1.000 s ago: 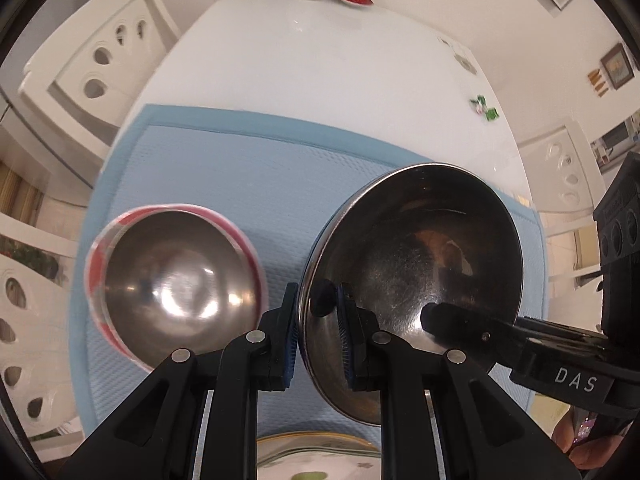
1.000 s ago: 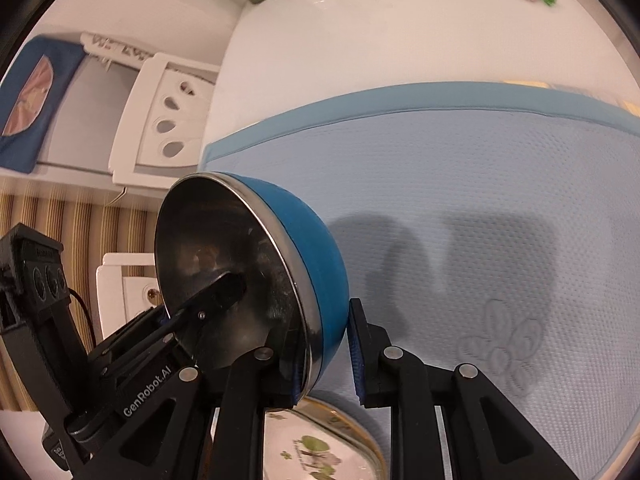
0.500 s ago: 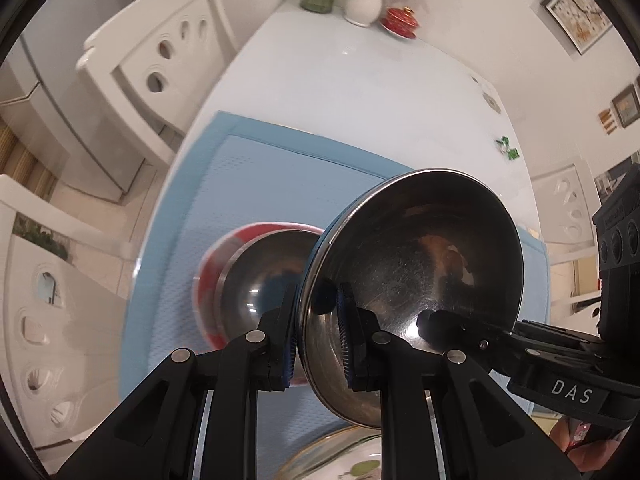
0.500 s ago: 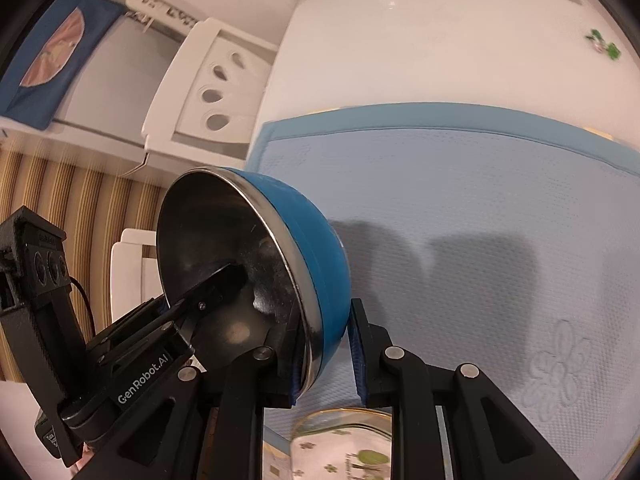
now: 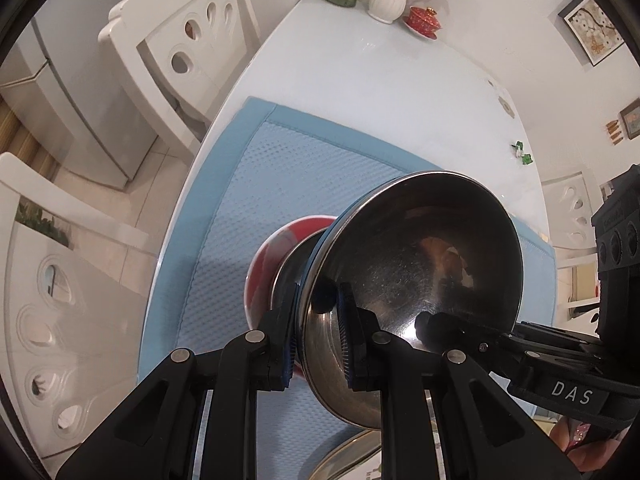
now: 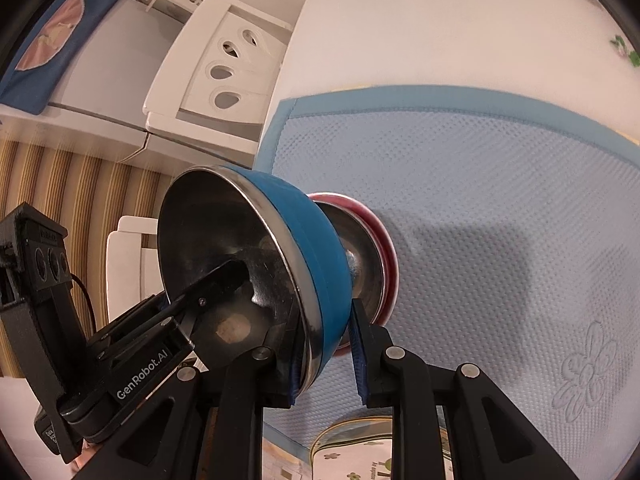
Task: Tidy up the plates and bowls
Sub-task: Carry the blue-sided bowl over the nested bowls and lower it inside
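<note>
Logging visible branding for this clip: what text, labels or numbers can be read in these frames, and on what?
"DAS": white letters on the right gripper, seen in the left wrist view.
"GenRobot.AI": white letters on the left gripper, seen in the right wrist view.
Print on the plate at the bottom edge: too small to read.
Nothing is written on the blue bowl.

1. "DAS" in white capitals, printed on the black body of the right hand-held gripper [image 5: 416, 326], seen in the left wrist view.
2. "GenRobot.AI" in white, printed on the black body of the left hand-held gripper [image 6: 236, 274], seen in the right wrist view.
3. Small print on the plate [image 6: 352, 452] at the bottom edge: illegible.
</note>
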`<state>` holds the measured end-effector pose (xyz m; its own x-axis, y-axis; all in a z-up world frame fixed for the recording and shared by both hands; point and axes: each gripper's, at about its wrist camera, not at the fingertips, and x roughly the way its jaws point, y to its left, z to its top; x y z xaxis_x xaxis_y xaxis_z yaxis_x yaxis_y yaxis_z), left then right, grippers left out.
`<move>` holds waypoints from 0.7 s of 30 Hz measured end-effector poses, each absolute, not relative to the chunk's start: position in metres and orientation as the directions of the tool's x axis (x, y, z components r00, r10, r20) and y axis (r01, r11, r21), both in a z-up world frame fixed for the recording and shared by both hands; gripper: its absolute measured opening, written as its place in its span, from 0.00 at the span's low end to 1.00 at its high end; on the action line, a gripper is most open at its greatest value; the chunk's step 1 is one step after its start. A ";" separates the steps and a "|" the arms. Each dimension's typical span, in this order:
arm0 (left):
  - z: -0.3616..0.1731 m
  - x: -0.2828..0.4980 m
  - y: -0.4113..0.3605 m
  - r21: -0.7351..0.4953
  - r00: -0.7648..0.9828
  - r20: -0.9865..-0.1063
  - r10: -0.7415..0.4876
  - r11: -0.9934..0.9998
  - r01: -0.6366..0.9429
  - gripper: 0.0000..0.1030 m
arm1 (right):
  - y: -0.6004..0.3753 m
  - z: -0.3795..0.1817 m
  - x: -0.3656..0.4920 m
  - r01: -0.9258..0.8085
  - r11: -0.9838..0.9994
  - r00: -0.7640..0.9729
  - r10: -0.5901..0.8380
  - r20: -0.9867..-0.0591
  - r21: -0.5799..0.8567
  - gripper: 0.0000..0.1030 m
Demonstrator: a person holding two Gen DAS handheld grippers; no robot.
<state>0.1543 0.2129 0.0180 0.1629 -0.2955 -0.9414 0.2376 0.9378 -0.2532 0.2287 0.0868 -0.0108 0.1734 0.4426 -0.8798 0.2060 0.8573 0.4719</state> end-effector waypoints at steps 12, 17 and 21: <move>0.002 0.158 0.213 -0.230 0.149 -0.951 -0.272 0.941 0.250 0.14 | 0.092 -0.035 0.238 0.233 0.853 0.128 0.450 -0.884 0.467 0.19; -0.007 0.159 0.217 -0.228 0.132 -0.955 -0.265 0.943 0.243 0.14 | 0.094 -0.045 0.243 0.238 0.853 0.106 0.453 -0.885 0.464 0.19; -0.012 0.159 0.217 -0.209 0.134 -0.960 -0.247 0.945 0.250 0.14 | 0.096 -0.051 0.248 0.240 0.867 0.095 0.428 -0.899 0.438 0.20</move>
<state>0.1594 0.2166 -0.0123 0.1336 -0.2473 -0.9597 0.2501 0.9454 -0.2088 0.2480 0.0963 -0.0511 0.0953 0.4277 -0.8989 0.2399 0.8665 0.4377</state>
